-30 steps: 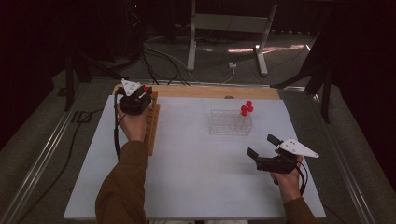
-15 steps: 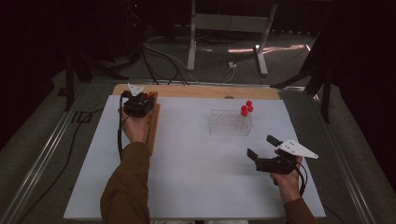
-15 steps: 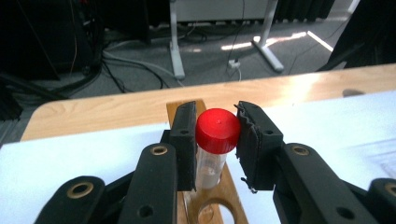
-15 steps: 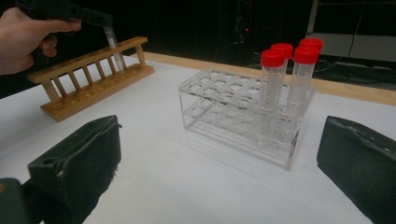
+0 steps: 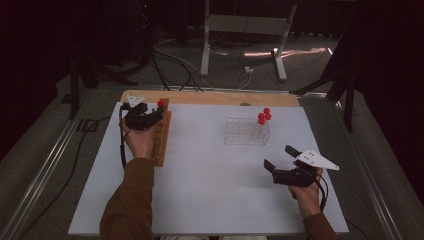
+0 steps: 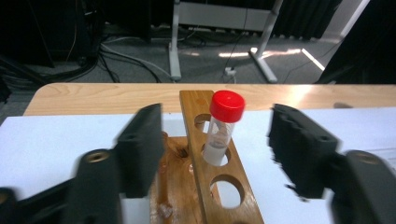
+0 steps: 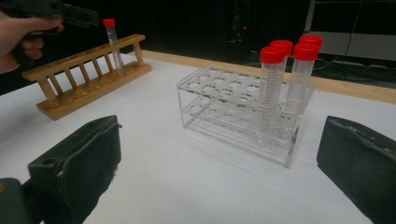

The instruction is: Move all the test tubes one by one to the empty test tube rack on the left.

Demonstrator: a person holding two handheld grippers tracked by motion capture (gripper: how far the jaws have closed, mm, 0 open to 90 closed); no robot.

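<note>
- Red-capped, the clear tube (image 6: 223, 126) was seen standing upright in a hole of the wooden rack (image 6: 219, 182), toward that rack's far end.
- It was flanked by the jaws of the left gripper (image 6: 217, 149), which had just been opening; the tube stood between them with a gap on either side, so it was not gripped.
- In the high view, the left gripper (image 5: 150, 116) was held over the far end of the wooden rack (image 5: 161, 142), near the left edge of the white counter (image 5: 200, 190).
- Three more red-capped tubes (image 7: 289, 74) were seen upright together at one end of a clear plastic rack (image 7: 233, 112), well apart from the wooden one.
- The right gripper (image 7: 219, 172) was held above the counter, near the clear rack, with its jaws spread wide and nothing between them.
- A strip of bare wood (image 5: 215, 98) was seen along the counter's far edge.
</note>
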